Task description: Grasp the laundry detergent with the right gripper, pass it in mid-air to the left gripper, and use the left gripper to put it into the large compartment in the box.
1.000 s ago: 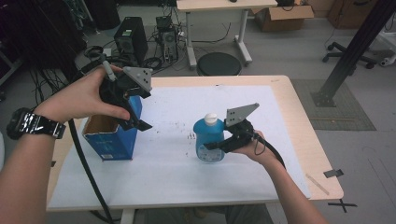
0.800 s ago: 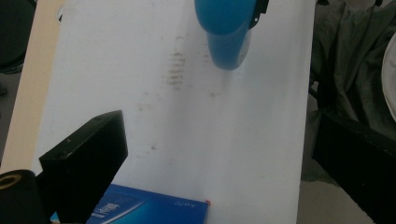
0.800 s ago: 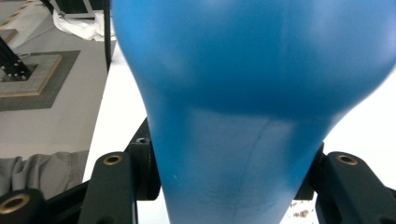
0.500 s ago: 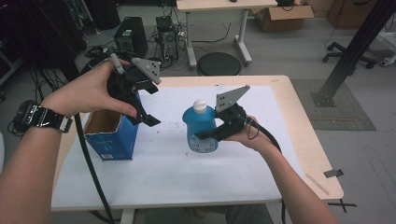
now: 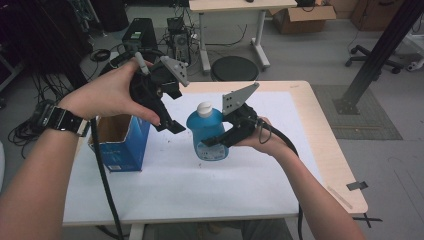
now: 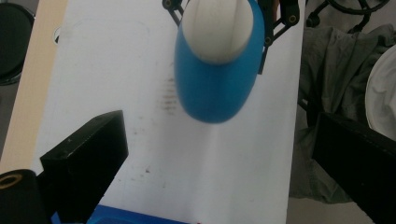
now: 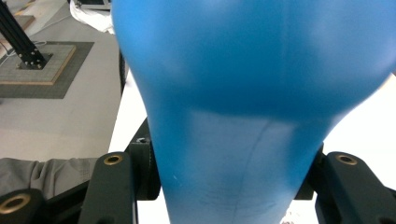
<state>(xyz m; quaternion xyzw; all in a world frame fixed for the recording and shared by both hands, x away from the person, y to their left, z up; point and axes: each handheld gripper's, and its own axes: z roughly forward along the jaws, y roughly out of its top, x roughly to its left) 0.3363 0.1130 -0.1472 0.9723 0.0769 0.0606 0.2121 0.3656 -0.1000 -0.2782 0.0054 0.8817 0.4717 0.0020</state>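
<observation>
The blue plastic bottle with a white cap (image 5: 206, 131) is carried in the air above the white-covered table (image 5: 250, 180), apparently toward the open blue cardboard box (image 5: 120, 142) just below the left gripper (image 5: 167, 120), whose jaws are spread and empty. The bottle is pinched by the right gripper (image 5: 212, 142). Next, probably lowered in upright.

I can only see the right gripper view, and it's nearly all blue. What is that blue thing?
Observer: A blue bottle with a white cap, upright, gripped by the right gripper.
Operator: Is it standing on anything?
Observer: In the high view it looks lifted just above the white table.
Operator: And the other hand?
Observer: The left gripper, jaws open, hangs beside the bottle, next to an open blue box.
</observation>
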